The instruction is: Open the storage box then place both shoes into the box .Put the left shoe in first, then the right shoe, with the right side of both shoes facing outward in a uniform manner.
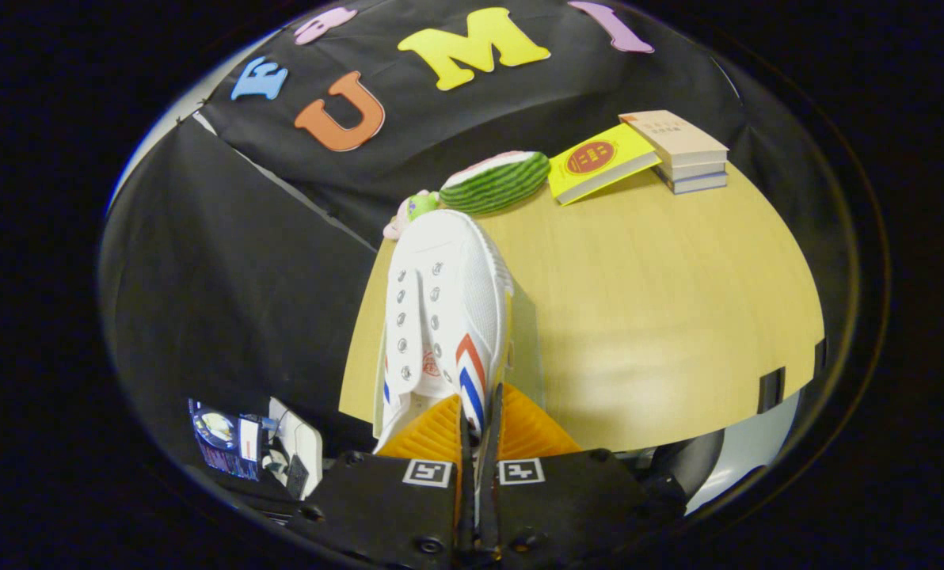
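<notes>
White canvas shoe [448, 309] with red and blue stripes hangs in the middle of the frame, lifted above the wooden table [662, 317]. The gripper [480, 431] at the bottom is closed tight on the shoe's side wall, both fingers pinching it, likely so it can be carried to the box. A watermelon toy [496, 180] and books [682, 150] sit far back in the upper middle and upper right.

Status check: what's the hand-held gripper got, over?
Hand-held gripper shut on white shoe, pinching its side wall. Shoe lifted over table edge. Watermelon toy beyond the toe.
</notes>
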Demonstrator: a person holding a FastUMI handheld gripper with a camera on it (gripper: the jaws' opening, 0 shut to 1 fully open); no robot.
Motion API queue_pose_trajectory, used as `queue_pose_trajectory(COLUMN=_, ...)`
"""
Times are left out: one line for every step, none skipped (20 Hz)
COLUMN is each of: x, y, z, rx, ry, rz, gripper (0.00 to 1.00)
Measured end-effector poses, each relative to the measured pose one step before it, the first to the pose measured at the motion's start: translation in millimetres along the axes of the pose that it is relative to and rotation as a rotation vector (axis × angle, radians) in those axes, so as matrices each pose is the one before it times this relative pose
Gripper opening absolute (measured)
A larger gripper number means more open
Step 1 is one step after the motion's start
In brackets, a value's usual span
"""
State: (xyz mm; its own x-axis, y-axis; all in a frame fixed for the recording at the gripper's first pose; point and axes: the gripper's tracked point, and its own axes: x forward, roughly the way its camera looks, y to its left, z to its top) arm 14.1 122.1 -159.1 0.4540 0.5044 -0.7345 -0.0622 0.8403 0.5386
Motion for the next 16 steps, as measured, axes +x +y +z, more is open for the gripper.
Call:
queue_pose_trajectory(x=6.63, y=4.15, z=-4.02, rx=0.00557, ry=0.00848, rz=0.00438, gripper=0.08)
queue_pose_trajectory(x=8.7, y=4.06, z=-2.12, rx=0.00668, ry=0.00527, rz=0.0001, gripper=0.08)
queue_pose_trajectory(x=9.72, y=2.55, z=-2.19, rx=0.00242, ry=-0.00223, rz=-0.00638, gripper=0.08)
queue_pose_trajectory(x=11.71, y=2.32, z=-1.59, rx=-0.00171, ry=0.00275, rz=-0.0142, gripper=0.08)
queue_pose_trajectory(x=10.01, y=3.54, z=-5.34, rx=-0.00172, ry=0.01379, rz=-0.01062, gripper=0.08)
queue_pose_trajectory(x=3.37, y=2.8, z=-4.13, rx=0.00752, ry=0.01652, rz=-0.00055, gripper=0.08)
queue_pose_trajectory(x=7.65, y=2.07, z=-3.17, rx=0.01314, ry=0.0127, rz=-0.00248, gripper=0.08)
queue_pose_trajectory(x=7.02, y=-3.28, z=-0.86, rx=0.00819, ry=0.00521, rz=-0.01576, gripper=0.09)
queue_pose_trajectory(x=6.68, y=-7.64, z=1.31, rx=-0.00298, ry=-0.00077, rz=-0.02132, gripper=0.09)
queue_pose_trajectory(x=5.48, y=-7.79, z=2.3, rx=-0.00354, ry=-0.00875, rz=-0.02624, gripper=0.1)
queue_pose_trajectory(x=4.34, y=-6.11, z=0.76, rx=-0.00247, ry=-0.00464, rz=-0.02276, gripper=0.11)
queue_pose_trajectory(x=4.37, y=-3.86, z=-0.54, rx=-0.00457, ry=0.00294, rz=-0.01318, gripper=0.11)
queue_pose_trajectory(x=1.74, y=-1.87, z=-2.86, rx=-0.00072, ry=0.00622, rz=-0.00449, gripper=0.11)
queue_pose_trajectory(x=1.1, y=2.53, z=-0.04, rx=-0.00836, ry=-0.00416, rz=0.0104, gripper=0.11)
queue_pose_trajectory(x=-0.73, y=1.87, z=-0.59, rx=-0.01488, ry=0.0009, rz=0.00949, gripper=0.12)
queue_pose_trajectory(x=-0.73, y=1.44, z=0.78, rx=-0.00766, ry=-0.00906, rz=0.00511, gripper=0.18)
